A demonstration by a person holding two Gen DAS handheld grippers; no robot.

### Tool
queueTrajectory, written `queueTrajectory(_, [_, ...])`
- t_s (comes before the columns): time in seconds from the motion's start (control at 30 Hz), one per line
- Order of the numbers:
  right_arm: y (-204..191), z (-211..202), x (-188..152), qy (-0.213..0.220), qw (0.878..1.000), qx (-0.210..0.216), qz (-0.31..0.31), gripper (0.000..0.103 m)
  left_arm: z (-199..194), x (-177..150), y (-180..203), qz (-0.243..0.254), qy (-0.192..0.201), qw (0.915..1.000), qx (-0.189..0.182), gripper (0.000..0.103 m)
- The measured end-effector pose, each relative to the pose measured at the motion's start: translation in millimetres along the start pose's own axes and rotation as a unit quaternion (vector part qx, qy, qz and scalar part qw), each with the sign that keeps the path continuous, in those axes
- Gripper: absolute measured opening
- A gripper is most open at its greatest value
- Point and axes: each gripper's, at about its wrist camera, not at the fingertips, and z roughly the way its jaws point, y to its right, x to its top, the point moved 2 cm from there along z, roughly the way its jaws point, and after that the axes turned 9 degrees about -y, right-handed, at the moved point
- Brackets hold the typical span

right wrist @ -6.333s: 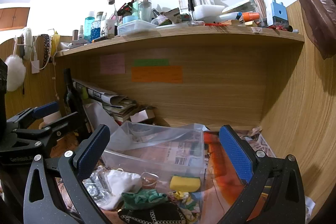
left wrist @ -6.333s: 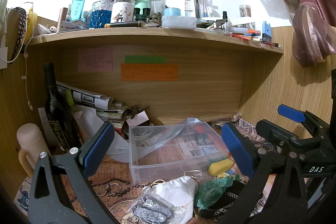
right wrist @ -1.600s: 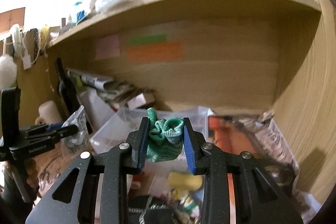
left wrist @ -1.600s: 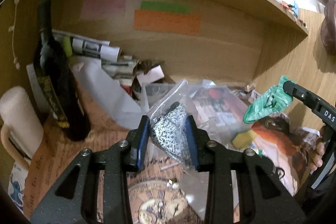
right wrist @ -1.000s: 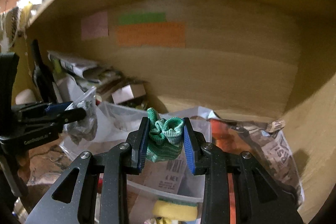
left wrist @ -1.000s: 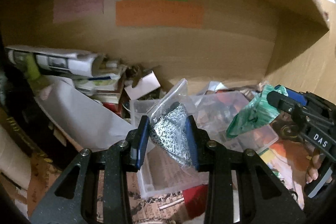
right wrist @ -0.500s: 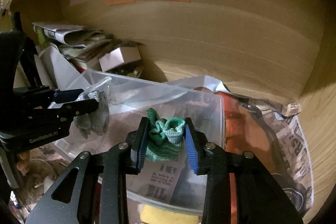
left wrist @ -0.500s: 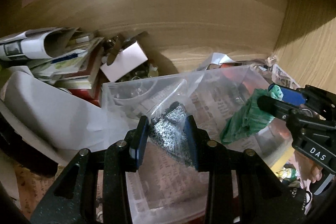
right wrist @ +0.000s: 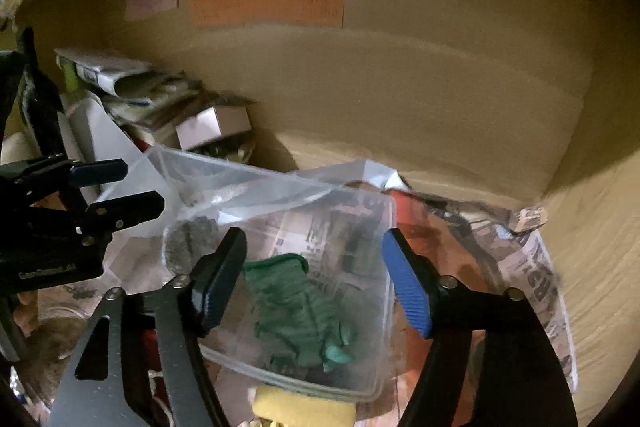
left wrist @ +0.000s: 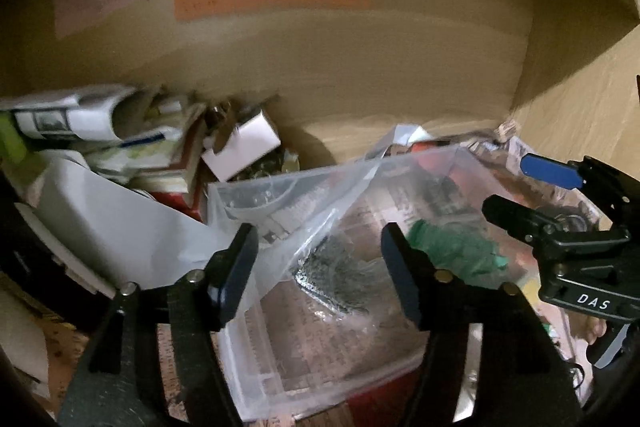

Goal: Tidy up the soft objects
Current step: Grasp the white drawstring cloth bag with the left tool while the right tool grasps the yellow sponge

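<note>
A clear plastic box (left wrist: 256, 355) (right wrist: 386, 311) stands under the shelf. Inside it lie a clear bag with a silver glittery piece (left wrist: 334, 277) (right wrist: 188, 239) and a green knit cloth (left wrist: 456, 251) (right wrist: 300, 311). My left gripper (left wrist: 318, 269) is open and empty just above the bag. My right gripper (right wrist: 314, 281) is open and empty just above the green cloth. The right gripper also shows at the right of the left wrist view (left wrist: 532, 195); the left gripper shows at the left of the right wrist view (right wrist: 116, 187).
A yellow sponge (right wrist: 304, 409) lies in front of the box. Rolled papers and books (left wrist: 100, 139), a small white carton (left wrist: 242, 143) and a white sheet (left wrist: 120, 227) crowd the left. Newspaper (right wrist: 532, 267) covers the desk at right. Wooden walls close the back and right.
Both grippers have opened. The silver piece in its bag and the green cloth have dropped from them into the clear box. Both grippers have pulled back slightly.
</note>
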Motion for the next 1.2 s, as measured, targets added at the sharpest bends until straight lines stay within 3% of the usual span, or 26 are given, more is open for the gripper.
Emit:
queueTrajectory(0.1, [-1,-21,-1,0.023,1.0,0.003,0.0,0.071,-20,-4,1,0.002,0.019,0.9998,-0.004,0.071])
queueTrajectory(0.23, [0,-47,-9,0.047,0.999,0.004,-0.001,0.078,-43,-16,4,0.009,0.04,0.9991,-0.006,0.086])
queueTrajectory(0.53, [9,-71,-40,0.053,0.998,0.01,0.012,0.081,-65,-57,13,0.019,0.03,0.9991,-0.024,0.091])
queueTrajectory(0.9, [12,-52,-85,-0.012,0.999,0.021,0.033,0.081,-46,-102,40,0.038,-0.033,0.9965,-0.067,0.093])
queueTrajectory(1.2, [17,-16,-96,-0.067,0.996,0.037,0.049,0.081,-16,-116,50,0.025,-0.07,0.9938,-0.083,0.092])
